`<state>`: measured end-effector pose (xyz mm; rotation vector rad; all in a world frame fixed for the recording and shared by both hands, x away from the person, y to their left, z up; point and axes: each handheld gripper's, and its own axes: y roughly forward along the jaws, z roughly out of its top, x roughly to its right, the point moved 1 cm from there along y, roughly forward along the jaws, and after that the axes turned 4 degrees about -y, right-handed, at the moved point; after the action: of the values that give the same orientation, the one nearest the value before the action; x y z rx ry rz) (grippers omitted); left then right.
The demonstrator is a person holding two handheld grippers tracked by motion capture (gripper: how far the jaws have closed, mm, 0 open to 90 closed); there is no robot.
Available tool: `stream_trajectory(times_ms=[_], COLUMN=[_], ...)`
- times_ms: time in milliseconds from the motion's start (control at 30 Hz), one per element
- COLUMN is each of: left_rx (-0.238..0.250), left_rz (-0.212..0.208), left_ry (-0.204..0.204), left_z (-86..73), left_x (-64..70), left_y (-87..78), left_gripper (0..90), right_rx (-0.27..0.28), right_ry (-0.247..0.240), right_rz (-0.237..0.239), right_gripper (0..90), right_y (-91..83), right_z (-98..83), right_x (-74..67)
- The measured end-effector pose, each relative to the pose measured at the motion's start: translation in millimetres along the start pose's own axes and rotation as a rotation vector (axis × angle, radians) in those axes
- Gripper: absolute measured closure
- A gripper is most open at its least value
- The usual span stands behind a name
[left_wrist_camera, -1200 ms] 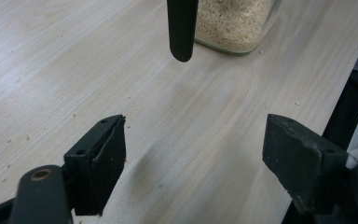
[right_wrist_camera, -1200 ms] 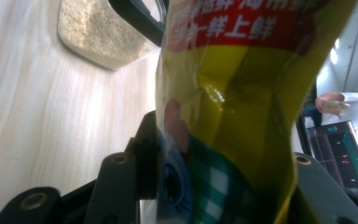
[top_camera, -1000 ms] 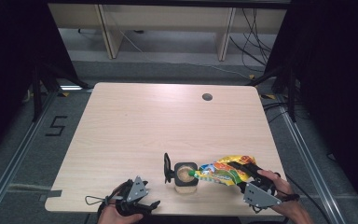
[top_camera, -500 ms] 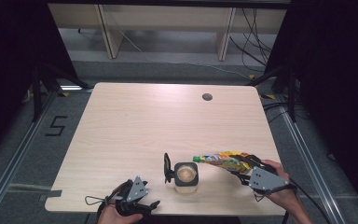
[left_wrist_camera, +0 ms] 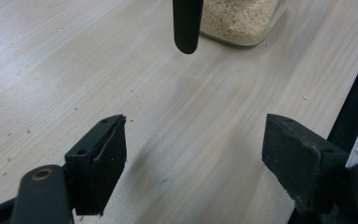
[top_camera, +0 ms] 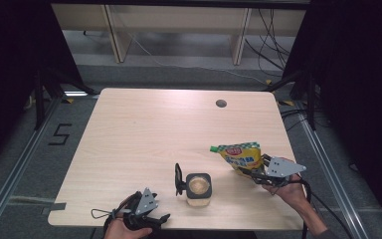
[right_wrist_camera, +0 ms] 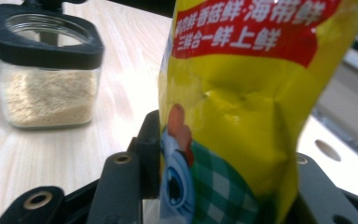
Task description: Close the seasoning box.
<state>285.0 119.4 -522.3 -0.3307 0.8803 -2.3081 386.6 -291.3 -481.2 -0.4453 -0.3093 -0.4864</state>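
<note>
Your right gripper (top_camera: pixel 256 173) is clamped on the one yellow bag (top_camera: pixel 240 154). Your left gripper (top_camera: pixel 151 219) rests with jaws apart, empty, near the one jar (top_camera: pixel 199 188).

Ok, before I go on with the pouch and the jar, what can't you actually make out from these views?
- Right gripper, right gripper view: its pad faces are hidden by the yellow pouch clamped between them.
- Pouch top, same view: cut off by the upper edge, so whether it is open is unknown.
- Jar, left gripper view: cut by the top edge, with its flip lid in front.
- Pouch print, high view: too small to read.
</note>
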Motion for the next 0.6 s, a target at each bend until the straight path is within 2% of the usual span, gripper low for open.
stream_trajectory(times_ms=[33,300,367,433,500,600], left_rx=[0.002,-0.002,-0.002,0.0,0.003,0.001], left_rz=[0.001,0.001,0.002,0.002,-0.005,0.009], left_ry=[-0.002,0.008,0.009,0.006,0.0,0.01], left_z=[0.0,0.0,0.0,-0.1,-0.4,-0.2], left_x=[-0.2,-0.1,0.2,0.0,0.1,-1.3], left_y=[0.0,-1.2,-1.7,-1.8,-1.6,-2.2], left_gripper=[21.7,21.7,21.8,21.7,21.8,21.7], right_rx=[0.0,-0.017,-0.024,-0.029,-0.034,-0.044], right_ry=[0.025,0.045,0.064,0.069,0.095,0.109], right_rz=[-0.002,-0.01,-0.002,-0.012,-0.028,-0.033], right_gripper=[58.8,58.7,58.5,58.4,58.2,57.9], right_y=[1.4,4.4,3.6,3.0,2.0,-0.6], right_z=[-3.0,-10.2,-9.7,-9.9,-10.1,-10.1], right_x=[2.3,8.7,8.0,8.3,7.6,6.9])
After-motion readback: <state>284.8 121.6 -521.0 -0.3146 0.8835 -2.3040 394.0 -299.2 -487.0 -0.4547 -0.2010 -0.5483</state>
